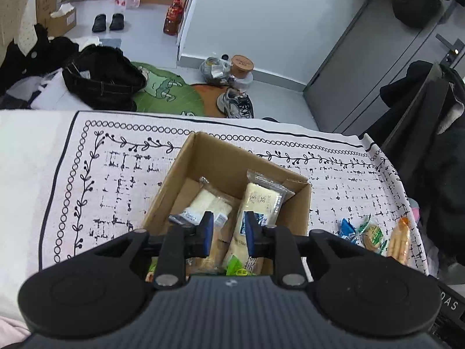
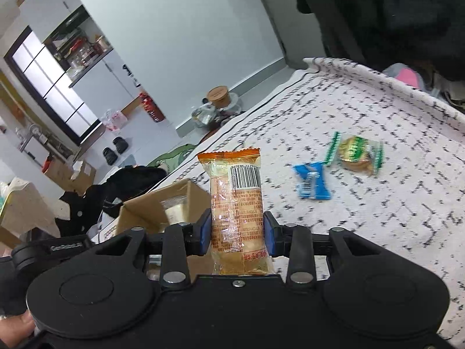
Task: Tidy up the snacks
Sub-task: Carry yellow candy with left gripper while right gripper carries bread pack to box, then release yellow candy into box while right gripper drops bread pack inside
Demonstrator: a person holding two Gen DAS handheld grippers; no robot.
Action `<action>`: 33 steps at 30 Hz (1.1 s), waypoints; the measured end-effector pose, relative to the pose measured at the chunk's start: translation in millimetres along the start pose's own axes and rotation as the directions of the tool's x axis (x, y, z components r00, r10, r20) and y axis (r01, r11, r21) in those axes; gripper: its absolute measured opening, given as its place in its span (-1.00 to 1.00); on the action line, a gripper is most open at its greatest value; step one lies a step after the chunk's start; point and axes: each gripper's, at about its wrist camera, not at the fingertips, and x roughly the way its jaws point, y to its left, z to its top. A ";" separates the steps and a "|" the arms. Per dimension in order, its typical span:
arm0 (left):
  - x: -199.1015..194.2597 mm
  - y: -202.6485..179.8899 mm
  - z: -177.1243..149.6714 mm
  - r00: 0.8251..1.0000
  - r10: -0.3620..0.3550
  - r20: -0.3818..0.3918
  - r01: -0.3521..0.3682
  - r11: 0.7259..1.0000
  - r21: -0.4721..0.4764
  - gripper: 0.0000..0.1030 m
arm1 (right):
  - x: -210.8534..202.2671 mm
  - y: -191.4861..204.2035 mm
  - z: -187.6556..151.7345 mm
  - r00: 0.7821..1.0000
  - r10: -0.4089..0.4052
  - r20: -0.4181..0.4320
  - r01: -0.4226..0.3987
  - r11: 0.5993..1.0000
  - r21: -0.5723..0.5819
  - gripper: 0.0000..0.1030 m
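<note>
An open cardboard box stands on the patterned cloth and holds two pale wrapped snack packets and a small green one. My left gripper hovers over the box, its blue pads a narrow gap apart with nothing between them. My right gripper is shut on an orange-wrapped packet that stands upright, barcode facing me, to the right of the box. A blue packet and a green-wrapped biscuit lie loose on the cloth further right.
The white cloth with black pattern covers the surface, and its far edge drops to the floor. Shoes, bags and a green mat lie beyond. Dark clothes hang at the right edge. A hand shows at bottom left.
</note>
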 end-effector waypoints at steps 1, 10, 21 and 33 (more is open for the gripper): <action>0.4 1.1 -0.4 1.000 0.000 -0.002 0.000 1.000 -0.005 -0.57 | 1.2 4.1 0.0 1.000 0.007 -0.002 -0.007 1.000 -0.007 -0.32; -6.3 6.7 0.2 1.000 -0.005 0.018 0.005 1.000 -0.018 -0.11 | 16.0 38.8 -2.0 0.998 0.055 -0.030 -0.056 0.998 -0.024 -0.32; -14.8 18.7 7.0 1.000 -0.016 0.026 0.017 0.999 -0.037 0.13 | 27.1 62.9 -5.0 0.994 0.106 -0.040 -0.107 0.994 -0.011 -0.31; -26.4 7.9 3.5 0.999 -0.036 0.039 0.037 0.999 -0.022 0.32 | 2.7 29.9 1.6 0.994 0.101 -0.041 -0.100 0.994 0.033 0.30</action>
